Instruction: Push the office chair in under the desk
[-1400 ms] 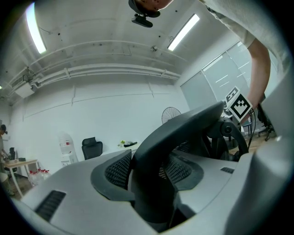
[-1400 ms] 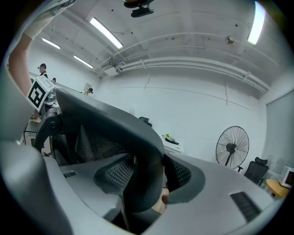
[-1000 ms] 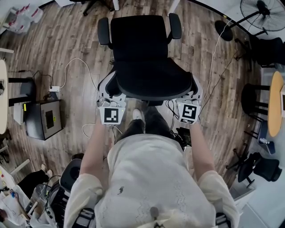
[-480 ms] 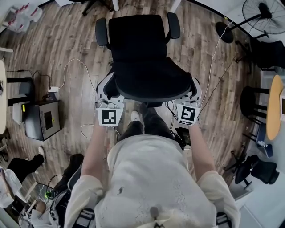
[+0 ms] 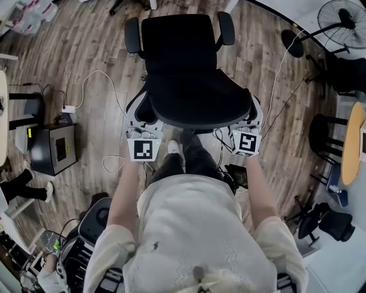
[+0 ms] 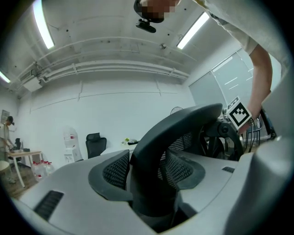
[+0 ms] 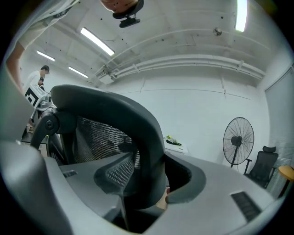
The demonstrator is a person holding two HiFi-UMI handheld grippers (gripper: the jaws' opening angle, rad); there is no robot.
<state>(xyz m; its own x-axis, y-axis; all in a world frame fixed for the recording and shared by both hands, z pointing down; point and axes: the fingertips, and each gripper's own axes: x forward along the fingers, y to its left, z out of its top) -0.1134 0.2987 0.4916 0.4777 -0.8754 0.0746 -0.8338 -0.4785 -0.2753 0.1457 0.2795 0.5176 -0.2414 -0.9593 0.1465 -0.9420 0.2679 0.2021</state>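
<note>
Black office chair [image 5: 178, 46] has slid a bit further up the head view vs a sec ago. Both grippers ride along behind its backrest [image 5: 200, 100], so the push is under way. Seat faces white legs [image 5: 150, 4] at the top edge, prob the desk's; not under yet. My left gripper [image 6: 147, 172] has just been opening its jaws. They're v. wide now w/ the backrest rim between them, straddling more than biting, I reckon. My right gripper [image 7: 151, 174] has jaws part-spread, clamped on the rim's other end.
</note>
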